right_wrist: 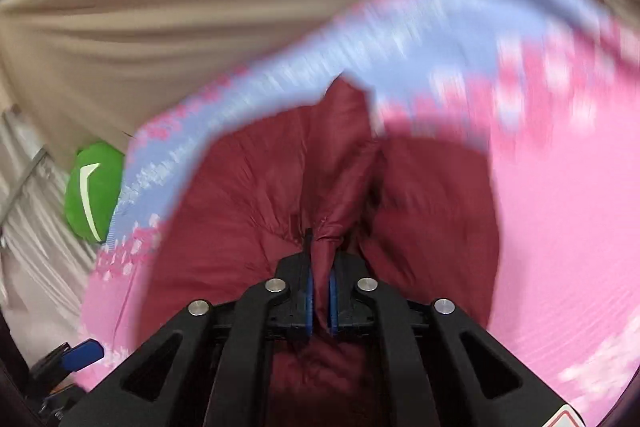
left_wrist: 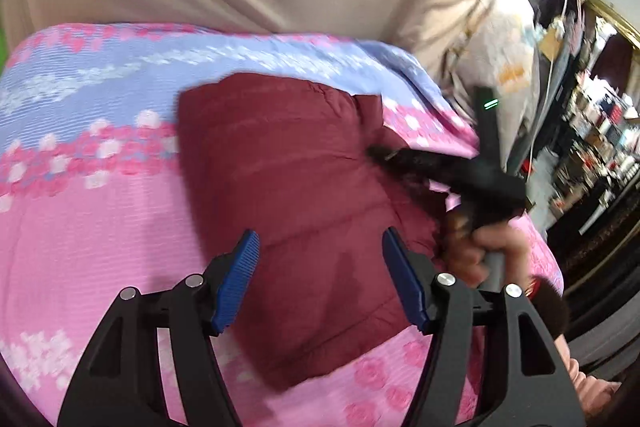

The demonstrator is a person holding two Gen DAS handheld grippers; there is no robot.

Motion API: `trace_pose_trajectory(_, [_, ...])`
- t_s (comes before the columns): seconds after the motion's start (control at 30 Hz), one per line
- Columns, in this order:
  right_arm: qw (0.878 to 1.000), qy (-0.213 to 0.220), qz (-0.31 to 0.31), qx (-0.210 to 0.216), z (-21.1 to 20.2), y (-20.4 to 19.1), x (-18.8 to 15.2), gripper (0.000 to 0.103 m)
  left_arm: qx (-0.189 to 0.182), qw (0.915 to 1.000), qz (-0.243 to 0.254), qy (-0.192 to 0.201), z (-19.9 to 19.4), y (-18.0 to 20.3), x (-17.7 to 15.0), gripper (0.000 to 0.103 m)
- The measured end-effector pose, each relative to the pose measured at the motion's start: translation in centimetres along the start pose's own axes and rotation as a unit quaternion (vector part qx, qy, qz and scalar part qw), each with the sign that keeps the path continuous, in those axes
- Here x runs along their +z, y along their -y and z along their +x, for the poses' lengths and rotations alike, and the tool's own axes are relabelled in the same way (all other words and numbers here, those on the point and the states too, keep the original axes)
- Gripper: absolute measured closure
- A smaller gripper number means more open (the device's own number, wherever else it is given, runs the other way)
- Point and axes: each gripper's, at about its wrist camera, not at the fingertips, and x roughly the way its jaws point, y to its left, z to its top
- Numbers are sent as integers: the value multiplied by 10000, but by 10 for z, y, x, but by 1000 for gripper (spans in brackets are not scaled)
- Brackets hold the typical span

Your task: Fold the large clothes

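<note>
Dark red padded jacket on the bed

The jacket (left_wrist: 296, 211) lies on the pink-and-blue bedspread (left_wrist: 100, 227), toward the bed's right edge. The left gripper (left_wrist: 320, 283) hovers above it, fingers spread and empty. The right gripper (right_wrist: 321, 291) has its fingers clenched on a bunched fold of the jacket.

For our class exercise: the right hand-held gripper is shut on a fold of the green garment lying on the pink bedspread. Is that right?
Not quite: the garment is maroon, not green. The right wrist view shows the right hand-held gripper shut on its fold, over the pink bedspread.
</note>
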Motion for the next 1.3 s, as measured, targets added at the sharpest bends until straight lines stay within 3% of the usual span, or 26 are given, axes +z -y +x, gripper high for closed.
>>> trace_pose_trajectory(0.03, [9999,-29,104,82,2,5,-3,98,-7,9999,30,-108,13,3,1,41])
trace_pose_trajectory(0.13, [9998,-52,156,100,-8,5,-2,94,471,9982,239,-277,48,10,-3,41])
trace_pose_trajectory(0.17, [9999,-33,150,20,-14,5,-1,84,600,9973,294,-297,54,11,-5,41])
trace_pose_trajectory(0.27, [9994,271,61,-209,-49,-3,-10,77,731,9961,338,-353,62,10,-8,40])
trace_pose_trajectory(0.4, [9979,552,220,-266,-96,9,-47,52,726,9959,388,-387,67,9,-11,37])
trace_pose_trajectory(0.53, [9965,427,623,-361,-111,28,-79,50,729,9958,416,-373,68,11,-13,32])
trace_pose_trajectory(0.63, [9937,541,827,-518,-119,41,-80,50,760,9955,443,-357,69,14,-15,30])
trace_pose_trajectory(0.73, [9922,768,682,-702,-118,39,-51,55,770,9955,413,-363,68,15,-15,30])
trace_pose_trajectory(0.8, [9939,730,545,-622,-105,38,-21,65,645,9970,233,-372,63,10,-11,30])
trace_pose_trajectory(0.87, [9950,606,512,-609,-86,37,1,70,465,9982,-3,-385,57,3,-4,30])
trace_pose_trajectory(1.0, [9982,-38,507,-319,-28,33,31,95,373,9980,-404,-304,49,-14,13,30])
trace_pose_trajectory(1.07, [9990,-279,307,-187,-5,21,36,99,519,9974,-423,-257,50,-17,19,30])
trace_pose_trajectory(1.17, [9989,-306,-340,-90,11,-11,31,100,766,9961,-307,-305,59,-15,17,30])
trace_pose_trajectory(1.27, [9935,-553,-832,-553,41,-18,17,101,986,9946,-119,-303,66,-9,12,29])
trace_pose_trajectory(1.3, [9940,-645,-751,-464,50,-12,14,102,1043,9941,-70,-282,67,-7,11,28])
